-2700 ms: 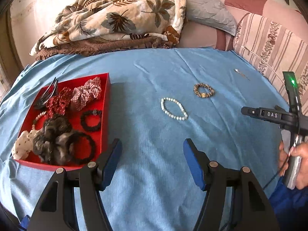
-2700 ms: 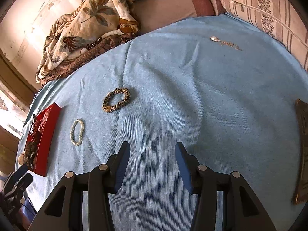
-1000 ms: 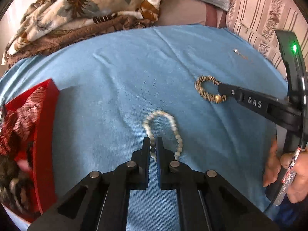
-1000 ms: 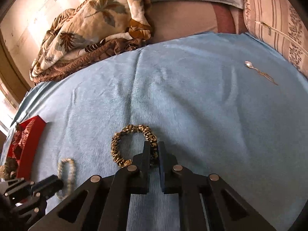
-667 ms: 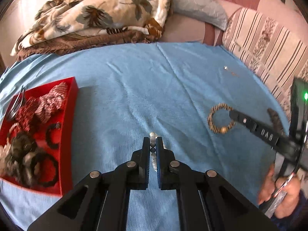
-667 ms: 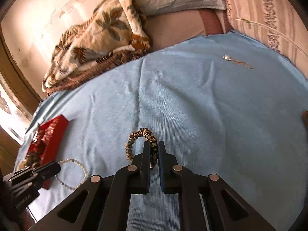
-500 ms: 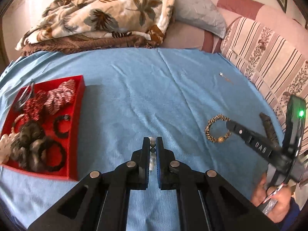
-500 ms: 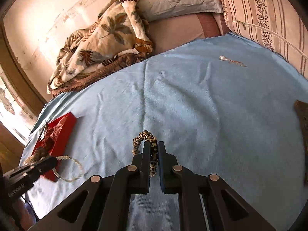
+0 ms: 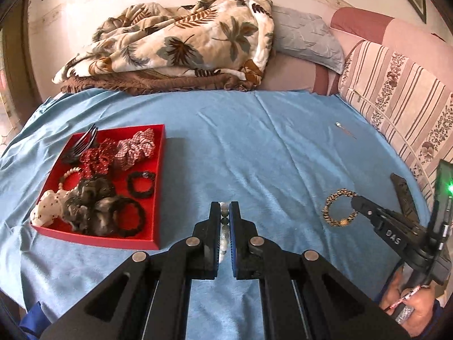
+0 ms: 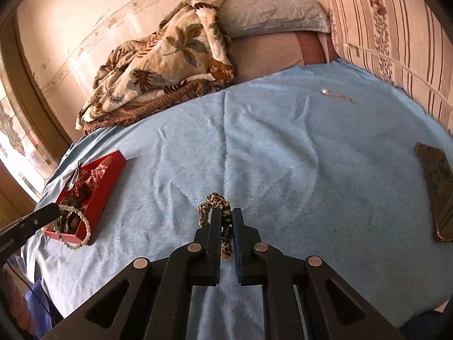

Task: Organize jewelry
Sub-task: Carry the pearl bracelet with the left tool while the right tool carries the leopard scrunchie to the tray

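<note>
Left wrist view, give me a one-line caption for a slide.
Left gripper pinches a pearl bracelet beside the red tray; right gripper holds a leopard-print bracelet.

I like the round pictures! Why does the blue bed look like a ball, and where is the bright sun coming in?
Both wrist views use a fisheye lens, so the blue sheet bulges and the corners go black. In the right wrist view, sunlight glares from the window at the left edge and washes out the wall. In the left wrist view, the red tray casts a shadow to its right.
</note>
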A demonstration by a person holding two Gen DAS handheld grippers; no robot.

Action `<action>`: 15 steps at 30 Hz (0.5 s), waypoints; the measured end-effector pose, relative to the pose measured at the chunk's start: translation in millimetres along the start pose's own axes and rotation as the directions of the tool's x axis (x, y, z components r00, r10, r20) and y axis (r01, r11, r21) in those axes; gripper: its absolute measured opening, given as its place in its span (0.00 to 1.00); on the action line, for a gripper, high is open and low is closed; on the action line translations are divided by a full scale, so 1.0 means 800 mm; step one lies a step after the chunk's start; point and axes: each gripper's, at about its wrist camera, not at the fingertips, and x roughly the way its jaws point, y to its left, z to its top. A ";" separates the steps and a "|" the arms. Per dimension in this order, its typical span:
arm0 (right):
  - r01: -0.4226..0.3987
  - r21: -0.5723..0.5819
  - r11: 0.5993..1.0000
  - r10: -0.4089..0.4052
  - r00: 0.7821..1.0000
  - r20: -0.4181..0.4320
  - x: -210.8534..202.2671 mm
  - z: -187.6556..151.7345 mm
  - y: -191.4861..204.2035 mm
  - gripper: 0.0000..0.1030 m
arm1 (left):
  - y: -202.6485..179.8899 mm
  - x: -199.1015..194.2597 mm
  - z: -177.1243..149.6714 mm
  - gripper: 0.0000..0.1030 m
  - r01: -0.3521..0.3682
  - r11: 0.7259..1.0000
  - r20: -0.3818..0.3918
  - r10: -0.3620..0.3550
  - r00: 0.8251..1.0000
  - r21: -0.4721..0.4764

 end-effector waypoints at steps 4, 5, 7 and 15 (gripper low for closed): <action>-0.010 -0.030 0.999 0.010 1.000 -0.004 -0.006 -0.001 0.016 0.08 | 0.005 0.002 -0.009 0.05 -0.012 1.000 -0.016 0.012 1.000 -0.010; -0.013 -0.037 0.999 0.013 1.000 -0.006 -0.008 -0.001 0.021 0.08 | 0.005 0.002 -0.012 0.05 -0.016 1.000 -0.018 0.016 1.000 -0.008; -0.019 -0.048 0.999 0.019 1.000 -0.008 -0.010 -0.001 0.029 0.08 | 0.004 0.001 -0.017 0.05 -0.023 1.000 -0.017 0.023 1.000 0.002; -0.057 -0.093 0.994 0.054 0.998 -0.034 -0.016 -0.006 0.059 0.08 | 0.033 -0.018 -0.016 0.05 -0.033 0.998 0.024 0.034 0.999 -0.046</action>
